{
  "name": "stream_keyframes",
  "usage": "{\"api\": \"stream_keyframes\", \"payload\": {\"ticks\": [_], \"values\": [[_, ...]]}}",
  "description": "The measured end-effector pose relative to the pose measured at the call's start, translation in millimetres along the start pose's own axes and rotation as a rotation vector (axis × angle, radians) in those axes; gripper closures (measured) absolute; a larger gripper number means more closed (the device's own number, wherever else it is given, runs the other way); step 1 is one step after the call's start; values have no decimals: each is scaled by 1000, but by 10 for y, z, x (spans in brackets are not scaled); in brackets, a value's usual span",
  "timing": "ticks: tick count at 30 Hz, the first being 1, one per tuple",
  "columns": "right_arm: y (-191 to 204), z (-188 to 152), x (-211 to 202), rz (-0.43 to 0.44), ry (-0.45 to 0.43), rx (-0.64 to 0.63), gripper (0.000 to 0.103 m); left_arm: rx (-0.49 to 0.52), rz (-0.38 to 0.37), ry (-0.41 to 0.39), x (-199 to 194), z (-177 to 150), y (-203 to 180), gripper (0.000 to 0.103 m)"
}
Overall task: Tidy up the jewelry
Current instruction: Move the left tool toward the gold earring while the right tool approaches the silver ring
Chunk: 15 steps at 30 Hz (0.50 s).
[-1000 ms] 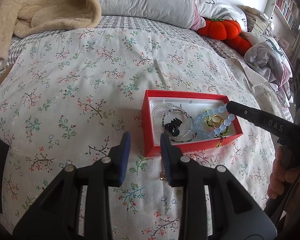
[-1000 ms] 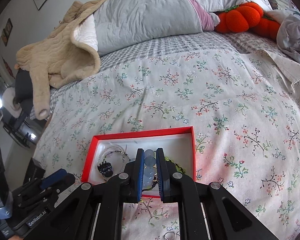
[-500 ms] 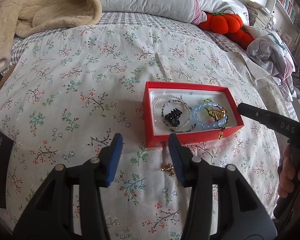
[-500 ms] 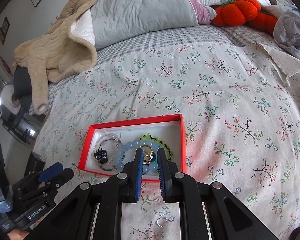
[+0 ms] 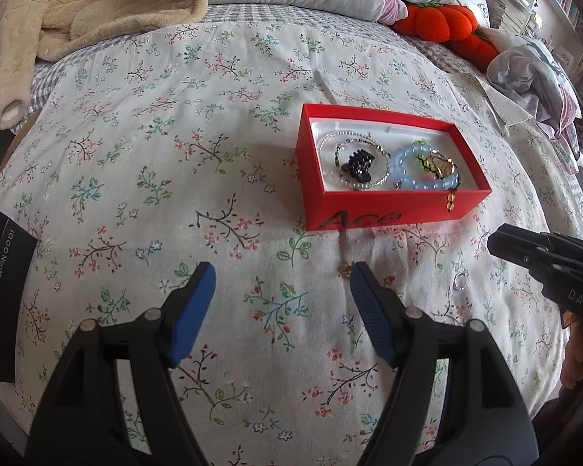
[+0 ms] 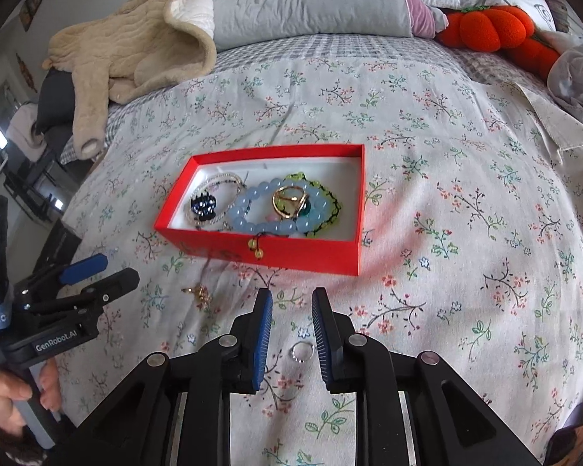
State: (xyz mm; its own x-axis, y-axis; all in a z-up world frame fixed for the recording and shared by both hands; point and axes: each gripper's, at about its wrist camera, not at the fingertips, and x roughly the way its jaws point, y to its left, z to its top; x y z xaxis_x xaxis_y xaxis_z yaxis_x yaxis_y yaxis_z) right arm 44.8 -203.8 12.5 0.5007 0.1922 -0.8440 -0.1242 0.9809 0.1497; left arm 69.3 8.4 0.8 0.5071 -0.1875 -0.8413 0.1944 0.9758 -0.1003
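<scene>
Two grippers hang over the bed (image 5: 136, 124), both with nothing between their pads and jaws just widening: the left gripper (image 5: 281, 277) spread wide, the right gripper (image 6: 290, 303) parted narrowly. A gold charm (image 5: 344, 270) lies at the left's 1 o'clock, a silver ring (image 6: 302, 350) between the right's fingers, the red box (image 6: 291, 250) of bracelets at 12 o'clock.

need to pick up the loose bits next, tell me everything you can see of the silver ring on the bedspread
The silver ring is a thin, plain band that looks like shiny metal. It lies flat on the floral bedspread, outside the red box and in front of its near wall. It sits between the open fingers of the right hand-held gripper; nothing visibly touches it.
</scene>
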Motion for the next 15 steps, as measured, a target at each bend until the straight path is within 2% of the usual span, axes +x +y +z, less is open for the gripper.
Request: {"api": "stream_keyframes", "payload": {"ticks": [1,2,3,10,15], "values": [[2,-53,22,-2,8,-10,63,4,0,1,16,-40,5,26],[10,-109,36,-8,10,-22,43,9,-1,3,34,-80,12,26],[19,-160,44,-16,5,-38,39,15,-1,7,55,-117,17,26],[-13,-479,133,-51,4,-128,37,75,17,16,193,-353,42,26],[-118,-629,218,-62,16,-143,35,168,23,11,290,-451,-38,26]]}}
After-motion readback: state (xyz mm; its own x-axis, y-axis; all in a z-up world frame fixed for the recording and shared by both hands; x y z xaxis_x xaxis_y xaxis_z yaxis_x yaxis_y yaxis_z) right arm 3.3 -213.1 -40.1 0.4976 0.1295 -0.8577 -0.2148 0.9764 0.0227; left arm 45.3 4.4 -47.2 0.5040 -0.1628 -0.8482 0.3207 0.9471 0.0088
